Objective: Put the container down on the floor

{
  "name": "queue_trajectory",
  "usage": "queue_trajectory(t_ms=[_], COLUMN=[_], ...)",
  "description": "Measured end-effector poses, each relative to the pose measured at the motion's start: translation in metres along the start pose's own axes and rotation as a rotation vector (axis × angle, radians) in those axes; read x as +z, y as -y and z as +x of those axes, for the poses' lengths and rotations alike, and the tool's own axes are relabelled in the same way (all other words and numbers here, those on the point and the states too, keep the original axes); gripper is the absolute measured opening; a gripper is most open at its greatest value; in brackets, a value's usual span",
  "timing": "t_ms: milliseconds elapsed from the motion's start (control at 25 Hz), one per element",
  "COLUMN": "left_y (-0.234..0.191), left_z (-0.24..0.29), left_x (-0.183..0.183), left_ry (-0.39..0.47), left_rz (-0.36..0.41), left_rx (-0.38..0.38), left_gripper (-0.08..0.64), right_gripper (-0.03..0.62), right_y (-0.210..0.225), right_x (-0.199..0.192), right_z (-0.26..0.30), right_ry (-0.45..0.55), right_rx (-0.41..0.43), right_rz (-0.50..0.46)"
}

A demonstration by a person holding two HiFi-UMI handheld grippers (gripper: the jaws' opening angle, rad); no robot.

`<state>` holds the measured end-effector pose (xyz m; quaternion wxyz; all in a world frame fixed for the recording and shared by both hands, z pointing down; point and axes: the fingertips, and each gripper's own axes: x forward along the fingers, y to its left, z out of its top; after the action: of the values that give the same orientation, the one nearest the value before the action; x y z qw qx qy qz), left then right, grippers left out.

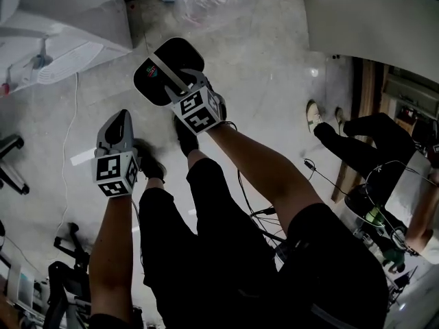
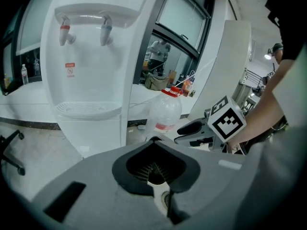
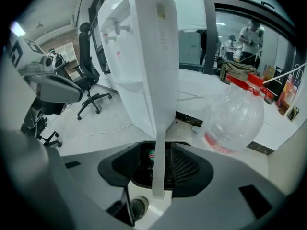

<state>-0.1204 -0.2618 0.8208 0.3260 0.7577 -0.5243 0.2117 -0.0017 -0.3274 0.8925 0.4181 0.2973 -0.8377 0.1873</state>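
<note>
The container [image 1: 159, 88] is a black rounded tub with a white strap handle [image 1: 171, 74] across its top and a small red-green label. In the head view it lies just ahead of my right gripper [image 1: 175, 81], over the pale floor; I cannot tell if it touches the floor. In the right gripper view the handle [image 3: 158, 147] stands upright in the middle of my right gripper [image 3: 158, 164], whose jaws are spread and stand off it on both sides. My left gripper [image 1: 120, 125] hangs lower left, apart from the container. Seen in its own view, the left gripper [image 2: 152, 169] is shut on nothing.
A white water dispenser [image 2: 91, 56] stands ahead to the left. Beside it on the floor is a clear bottle [image 3: 235, 119] with a red cap. An office chair [image 3: 88, 80] is further left. A white cable [image 1: 68, 136] crosses the floor. Another person's legs [image 1: 370, 136] stand at the right.
</note>
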Motion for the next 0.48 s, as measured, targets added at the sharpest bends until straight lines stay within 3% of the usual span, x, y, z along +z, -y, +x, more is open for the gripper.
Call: queue_trajectory(t_ms=[120, 200, 480], left_y=[0.009, 0.019, 0.047], left_z=[-0.02, -0.035, -0.09], left_x=[0.011, 0.02, 0.06], left_ry=[0.012, 0.02, 0.039], left_rz=[-0.012, -0.016, 0.038], left_rx=[0.004, 0.0, -0.016], left_gripper=[0.006, 0.006, 0.006], right_gripper=[0.181, 0.145, 0.089], right_y=[-0.006, -0.011, -0.028], right_x=[0.013, 0.022, 0.058], right_z=[-0.025, -0.047, -0.125], right_ry=[0.028, 0.047, 0.106], right_rx=[-0.006, -0.018, -0.028], right_rz=[0.005, -0.018, 0.022])
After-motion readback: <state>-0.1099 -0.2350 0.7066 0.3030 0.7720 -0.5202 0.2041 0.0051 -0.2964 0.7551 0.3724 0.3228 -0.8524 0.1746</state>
